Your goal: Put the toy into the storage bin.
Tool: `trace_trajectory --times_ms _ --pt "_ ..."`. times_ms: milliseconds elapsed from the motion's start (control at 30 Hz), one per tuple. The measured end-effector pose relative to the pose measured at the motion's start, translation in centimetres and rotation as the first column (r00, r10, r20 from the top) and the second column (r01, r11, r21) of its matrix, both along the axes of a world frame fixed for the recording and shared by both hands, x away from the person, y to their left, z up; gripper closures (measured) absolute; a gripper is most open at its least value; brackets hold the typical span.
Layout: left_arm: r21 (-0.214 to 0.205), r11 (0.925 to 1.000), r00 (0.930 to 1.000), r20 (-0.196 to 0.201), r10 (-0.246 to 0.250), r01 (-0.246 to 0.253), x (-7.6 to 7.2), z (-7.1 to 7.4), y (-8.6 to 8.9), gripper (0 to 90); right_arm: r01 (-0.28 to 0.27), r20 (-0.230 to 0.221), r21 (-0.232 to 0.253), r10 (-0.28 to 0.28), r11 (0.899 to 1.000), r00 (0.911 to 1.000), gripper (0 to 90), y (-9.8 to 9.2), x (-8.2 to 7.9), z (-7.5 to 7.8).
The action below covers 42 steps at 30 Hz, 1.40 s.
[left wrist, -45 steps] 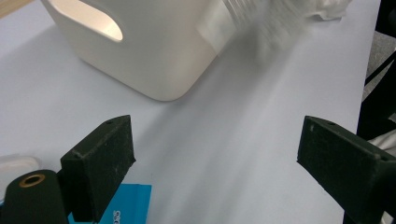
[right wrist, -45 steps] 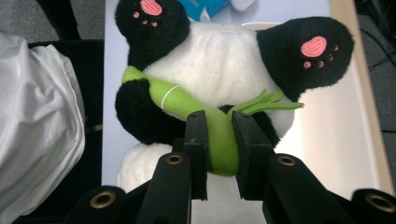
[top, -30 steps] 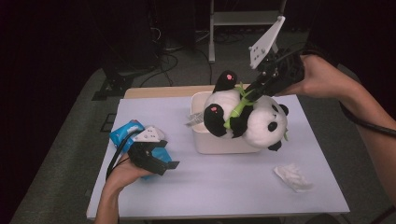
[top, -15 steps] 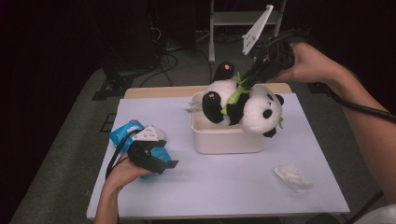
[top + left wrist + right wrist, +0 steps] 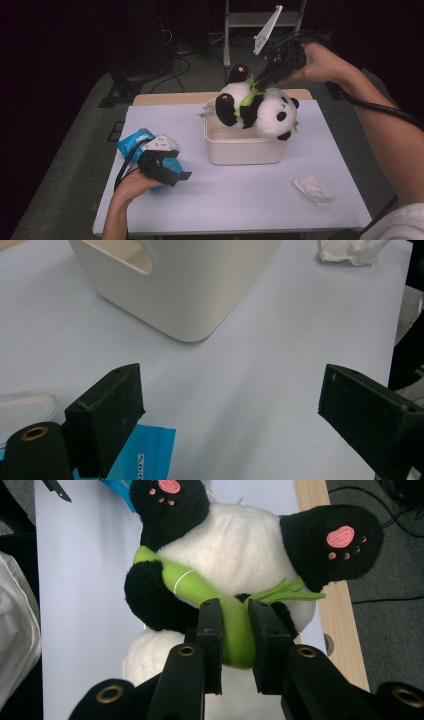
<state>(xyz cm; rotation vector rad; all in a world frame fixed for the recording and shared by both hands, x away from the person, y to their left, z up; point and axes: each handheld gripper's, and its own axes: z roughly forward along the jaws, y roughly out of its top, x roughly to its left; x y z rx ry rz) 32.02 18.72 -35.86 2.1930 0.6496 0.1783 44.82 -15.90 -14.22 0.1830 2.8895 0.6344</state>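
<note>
Hanging from the right gripper [image 5: 235, 630], clamped on its green bamboo stick [image 5: 220, 610], the panda [image 5: 260, 107] sits directly over the bin [image 5: 240, 147]; the left gripper [image 5: 230, 405] rests wide apart.

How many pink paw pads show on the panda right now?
2. One on the raised foot at the back, one on the foot over the bin's left rim. Others may be hidden.

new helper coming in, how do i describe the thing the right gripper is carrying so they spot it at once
Start at the cream bin mid-table. Hanging just above it is a plush panda, held by the right gripper clamped on its green bamboo stalk. It is the only black-and-white soft toy, with pink paw pads.
</note>
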Motion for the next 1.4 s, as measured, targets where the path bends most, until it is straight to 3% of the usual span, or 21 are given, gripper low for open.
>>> trace_trajectory --times_ms 500,900,1400 --pt "0.002 1.0000 1.0000 -0.004 -0.001 0.001 0.0 -0.1 0.0 9.7 0.009 -0.027 -0.017 -0.009 1.000 0.9996 76.4 0.7 2.3 -2.1" --pt "0.001 0.9999 0.9999 -0.005 -0.012 0.012 0.1 -0.1 -0.5 9.7 0.010 -0.053 -0.026 -0.011 1.000 0.9986 76.3 1.1 3.0 -4.5" --pt "-0.009 0.9999 0.9999 -0.008 -0.013 0.013 0.2 -0.1 -0.5 9.7 0.024 -0.061 -0.050 -0.027 0.998 0.9978 76.2 1.7 3.7 -4.7"
